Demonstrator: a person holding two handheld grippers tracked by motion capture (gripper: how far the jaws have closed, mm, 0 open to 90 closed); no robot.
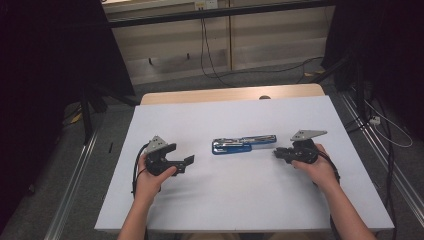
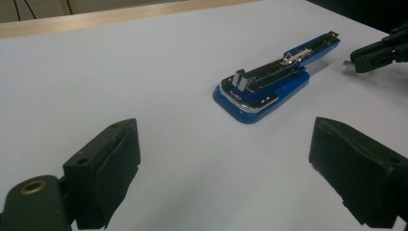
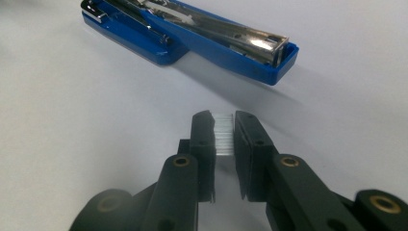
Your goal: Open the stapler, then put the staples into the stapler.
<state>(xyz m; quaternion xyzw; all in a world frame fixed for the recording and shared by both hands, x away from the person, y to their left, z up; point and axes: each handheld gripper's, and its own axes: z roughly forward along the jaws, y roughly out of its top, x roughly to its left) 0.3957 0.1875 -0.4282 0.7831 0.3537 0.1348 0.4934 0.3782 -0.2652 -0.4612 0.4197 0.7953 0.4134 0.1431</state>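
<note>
Jaws first: on my left gripper (image 2: 226, 168) they are standing wide apart with nothing between them, just bare white bench (image 1: 225, 200) showing in the gap, and in the left gripper view the two black pads are framing the scene from the bottom corners. My left hand (image 1: 150, 175) is holding that gripper low over the left part of the bench, pointing toward the middle. Over on my right gripper (image 3: 223, 139) the jaws are pinching close together on a strip of staples (image 3: 223, 134), a thin silvery ribbed bar that I am seeing edge-on between the pads in the right gripper view. My right hand (image 1: 317, 167) is keeping that gripper just beside the right end of the blue stapler (image 1: 243, 145), near it but not touching. That stapler is lying in the middle of the bench between my two grippers, lengthwise left to right, and it is swung open: the blue top is folded out flat and the shiny metal staple channel is facing up. In the left gripper view I am seeing the stapler ahead and a little right of centre, with the tip of the right gripper poking in at the upper right, the small pale strip showing at its end.
</note>
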